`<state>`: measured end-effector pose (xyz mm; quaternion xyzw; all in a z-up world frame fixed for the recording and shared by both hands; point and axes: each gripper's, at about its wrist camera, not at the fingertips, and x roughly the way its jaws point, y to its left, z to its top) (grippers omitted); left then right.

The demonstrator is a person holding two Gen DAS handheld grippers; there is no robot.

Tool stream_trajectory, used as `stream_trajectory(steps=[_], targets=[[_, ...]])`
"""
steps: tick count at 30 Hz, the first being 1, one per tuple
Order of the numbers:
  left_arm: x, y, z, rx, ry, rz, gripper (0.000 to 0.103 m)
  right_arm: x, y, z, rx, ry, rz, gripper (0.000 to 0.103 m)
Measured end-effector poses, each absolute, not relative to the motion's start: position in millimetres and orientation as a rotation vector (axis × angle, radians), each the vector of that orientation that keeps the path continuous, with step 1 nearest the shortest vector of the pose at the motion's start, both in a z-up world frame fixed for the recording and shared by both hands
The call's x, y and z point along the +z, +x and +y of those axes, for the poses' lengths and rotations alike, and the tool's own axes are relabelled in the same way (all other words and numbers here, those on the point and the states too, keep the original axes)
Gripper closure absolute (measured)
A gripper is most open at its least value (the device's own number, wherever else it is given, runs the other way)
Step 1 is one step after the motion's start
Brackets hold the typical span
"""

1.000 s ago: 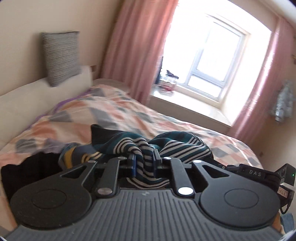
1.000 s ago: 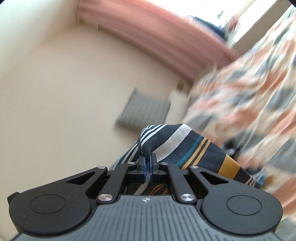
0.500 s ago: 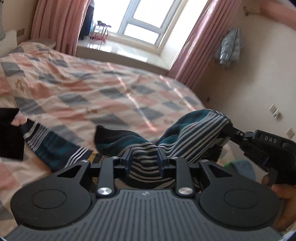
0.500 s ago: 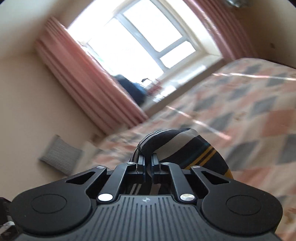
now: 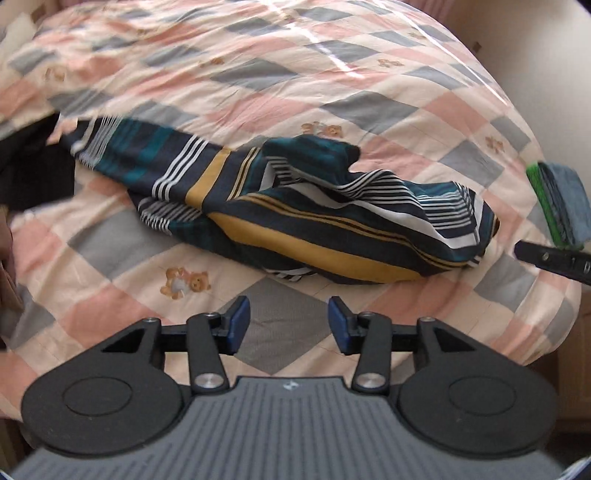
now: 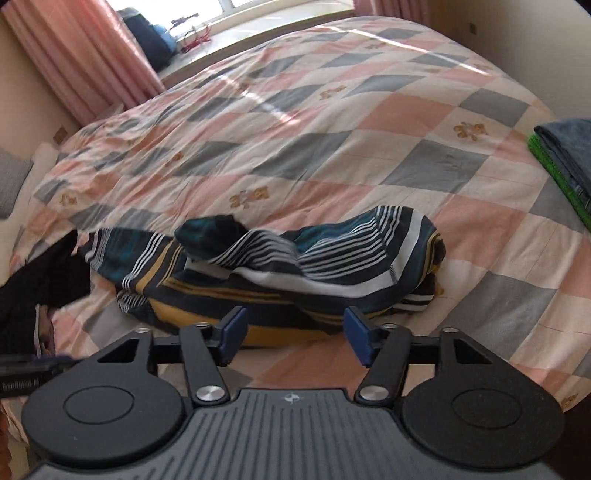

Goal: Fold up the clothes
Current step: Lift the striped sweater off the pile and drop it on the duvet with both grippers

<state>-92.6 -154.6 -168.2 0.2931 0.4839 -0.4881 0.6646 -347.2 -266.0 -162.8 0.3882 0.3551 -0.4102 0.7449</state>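
The navy, teal, white and mustard striped knit garment (image 5: 314,206) lies bunched on the pink-and-grey checked bedspread (image 5: 332,74), long axis crosswise to both your grippers. Left gripper (image 5: 286,325): jaws spread wide, empty, short of the garment's near edge. Right gripper (image 6: 291,339): equally wide, empty, nearer, its blue pads (image 6: 232,332) at that mustard edge.

1. Both views are bright with daylight; in the right wrist view it comes from the window (image 6: 258,7) at the top edge, which is blown out to white.
2. Thin streaks of glare cross the quilt (image 5: 332,55) in the upper part of both views.
3. Fisheye distortion bows the bed's edges, with dark vignetted corners.
4. Motion blur smears the left side of both frames; the centre is sharper.
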Motion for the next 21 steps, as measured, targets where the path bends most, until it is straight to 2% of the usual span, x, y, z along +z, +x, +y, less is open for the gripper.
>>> stream_trajectory(steps=[7,21], targets=[[-147.1,-113.7,-159.1,-1.198,0.738,0.969,0.056,-162.7,-342.6,-232.4,-0.907,0.831,0.783,0.032],[-147.8,-120.1,-143.7,-1.27,0.783,0.947,0.053,-166.6,-345.0,-199.9,-0.942,0.843,0.776,0.03]])
